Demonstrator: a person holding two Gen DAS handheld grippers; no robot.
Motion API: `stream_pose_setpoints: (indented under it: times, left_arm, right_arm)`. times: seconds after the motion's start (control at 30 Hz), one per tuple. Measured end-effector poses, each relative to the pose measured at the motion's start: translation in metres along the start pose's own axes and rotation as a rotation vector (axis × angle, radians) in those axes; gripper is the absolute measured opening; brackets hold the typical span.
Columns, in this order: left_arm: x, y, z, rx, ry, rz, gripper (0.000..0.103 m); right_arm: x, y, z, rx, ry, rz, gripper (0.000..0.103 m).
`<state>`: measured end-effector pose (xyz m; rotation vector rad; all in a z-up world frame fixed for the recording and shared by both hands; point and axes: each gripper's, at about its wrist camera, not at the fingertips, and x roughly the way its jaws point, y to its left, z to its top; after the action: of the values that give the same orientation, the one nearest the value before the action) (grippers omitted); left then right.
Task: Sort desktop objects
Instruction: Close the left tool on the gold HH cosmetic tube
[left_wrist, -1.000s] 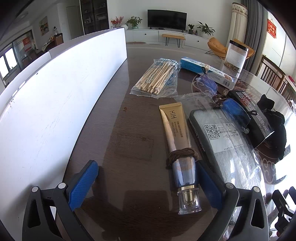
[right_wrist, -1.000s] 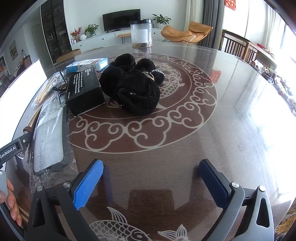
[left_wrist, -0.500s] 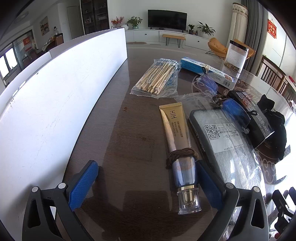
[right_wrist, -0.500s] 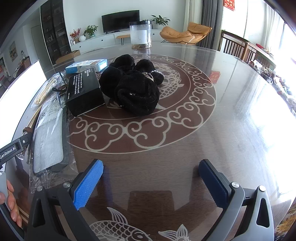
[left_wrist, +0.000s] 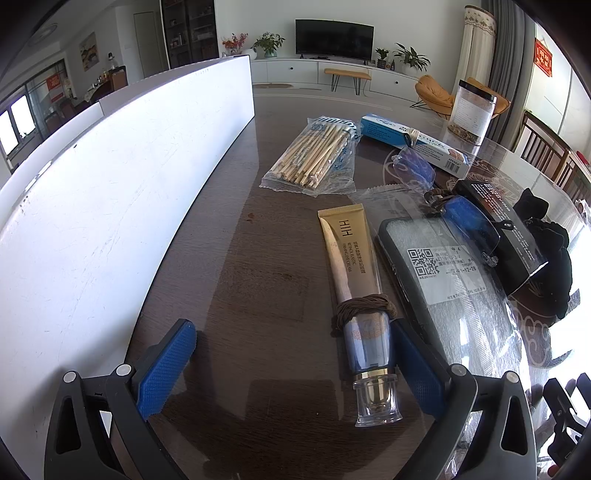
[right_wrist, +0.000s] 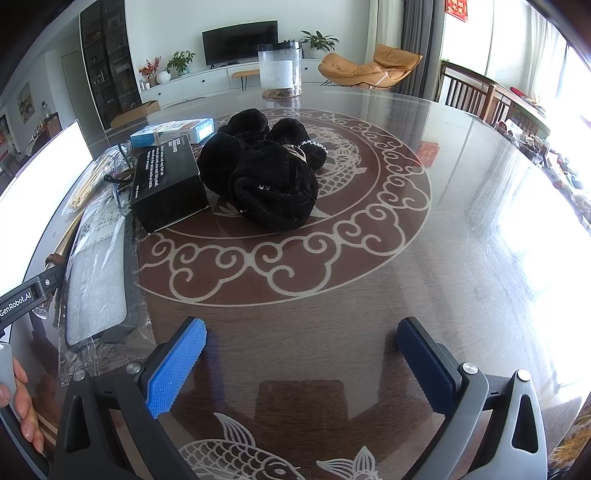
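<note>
Both tongs gape apart with nothing between them: our left tongs (left_wrist: 291, 354) sit low over the tabletop (left_wrist: 236, 266), right pad just beside the gold cream tube (left_wrist: 354, 280), which wears a brown hair tie (left_wrist: 364, 304). Right of the tube lies a bagged grey case (left_wrist: 447, 280); beyond the tube, a chopstick pack (left_wrist: 314, 155). Our right tongs (right_wrist: 301, 356) face a black box (right_wrist: 166, 184) touching black plush (right_wrist: 269, 173).

Occlusions and cut-offs
Tube (left_wrist: 356, 280) lower side sat behind left gripper (left_wrist: 295, 360) pad; label print (left_wrist: 448, 266) unreadable; hand (right_wrist: 22, 402) cropped by frame edge.
</note>
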<state>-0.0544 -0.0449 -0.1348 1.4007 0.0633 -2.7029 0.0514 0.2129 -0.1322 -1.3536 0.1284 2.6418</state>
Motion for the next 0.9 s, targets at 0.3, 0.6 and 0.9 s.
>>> stream_pose_setpoints:
  times: [0.3,0.6,0.9]
  left_arm:
    - [0.001,0.000,0.002,0.002,0.003,-0.003,0.103]
    - [0.003,0.007,0.013,0.082,-0.025,-0.057,0.067]
    - [-0.018,0.008,-0.007,0.153,-0.038,-0.090,0.030]
  right_arm:
    - [0.000,0.000,0.000,0.000,0.000,0.000,0.103]
    - [0.000,0.001,0.000,0.001,-0.001,-0.003,0.103]
    - [0.001,0.001,0.000,0.001,-0.002,-0.003,0.103]
